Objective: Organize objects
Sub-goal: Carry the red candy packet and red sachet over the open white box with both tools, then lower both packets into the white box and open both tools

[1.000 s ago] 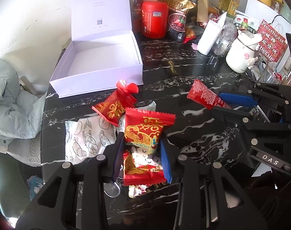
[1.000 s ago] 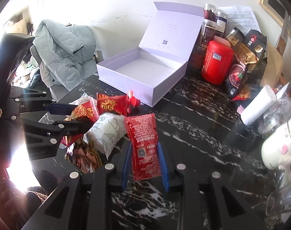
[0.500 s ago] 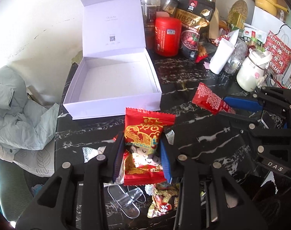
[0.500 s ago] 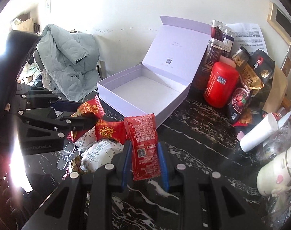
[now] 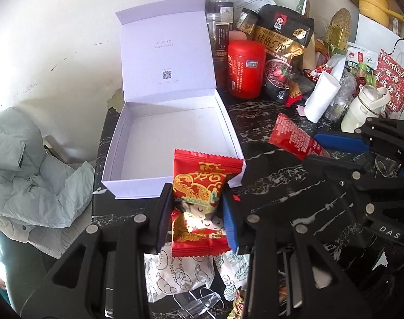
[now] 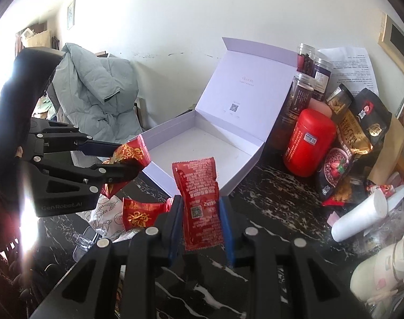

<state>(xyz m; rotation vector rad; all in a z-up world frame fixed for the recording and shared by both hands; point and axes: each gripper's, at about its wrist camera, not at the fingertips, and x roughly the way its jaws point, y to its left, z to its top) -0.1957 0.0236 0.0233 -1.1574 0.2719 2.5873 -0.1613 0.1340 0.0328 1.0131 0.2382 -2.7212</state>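
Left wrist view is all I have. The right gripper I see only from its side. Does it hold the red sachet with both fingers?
Observer: Yes. The right gripper is shut on the red sachet, and the sachet's top half stands free above the fingers.
Operator: Does anything lie near that gripper?
Observer: A loose candy packet lies on the table beside its left finger.
Operator: Is my own packet over the box?
Observer: From the side, the left gripper has the held candy packet at the left corner of the box. I cannot tell whether it is past the rim.
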